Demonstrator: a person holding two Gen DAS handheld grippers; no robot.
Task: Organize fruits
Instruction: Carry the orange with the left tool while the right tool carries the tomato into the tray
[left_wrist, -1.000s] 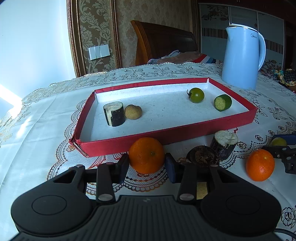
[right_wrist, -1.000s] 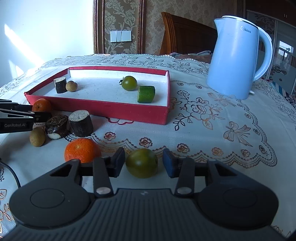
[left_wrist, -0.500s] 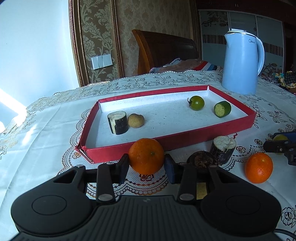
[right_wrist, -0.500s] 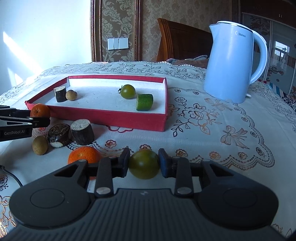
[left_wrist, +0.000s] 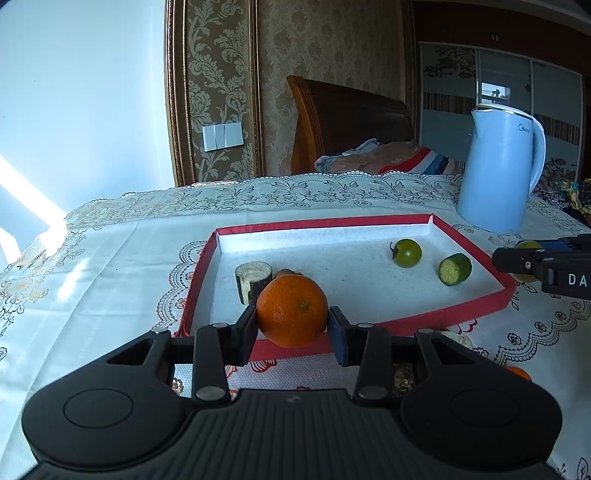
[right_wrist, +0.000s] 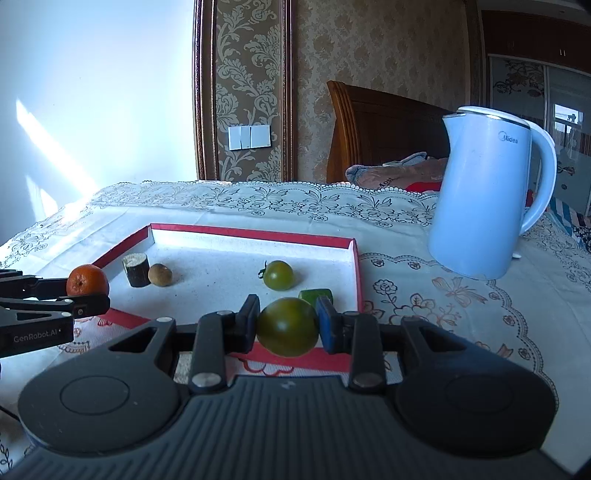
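Observation:
My left gripper (left_wrist: 292, 330) is shut on an orange (left_wrist: 291, 311) and holds it above the near edge of the red tray (left_wrist: 199, 280). My right gripper (right_wrist: 288, 325) is shut on a green tomato (right_wrist: 287, 326), raised above the tray's near right rim (right_wrist: 357, 273). In the tray lie a dark eggplant piece (left_wrist: 253, 278), a brown kiwi (right_wrist: 160, 275), a second green tomato (left_wrist: 407, 253) and a cucumber piece (left_wrist: 455, 268). The left gripper with the orange (right_wrist: 88, 280) shows at the left of the right wrist view.
A light blue kettle (right_wrist: 484, 195) stands on the lace tablecloth right of the tray. Another orange (left_wrist: 519, 373) and an eggplant piece (left_wrist: 456, 338) lie on the cloth, mostly hidden behind my left gripper. A bed headboard (left_wrist: 347, 129) stands beyond the table.
Both grippers have lifted their fruit off the tablecloth and moved forward over the tray's near edge. The right jaws had closed on the green tomato earlier in the second.

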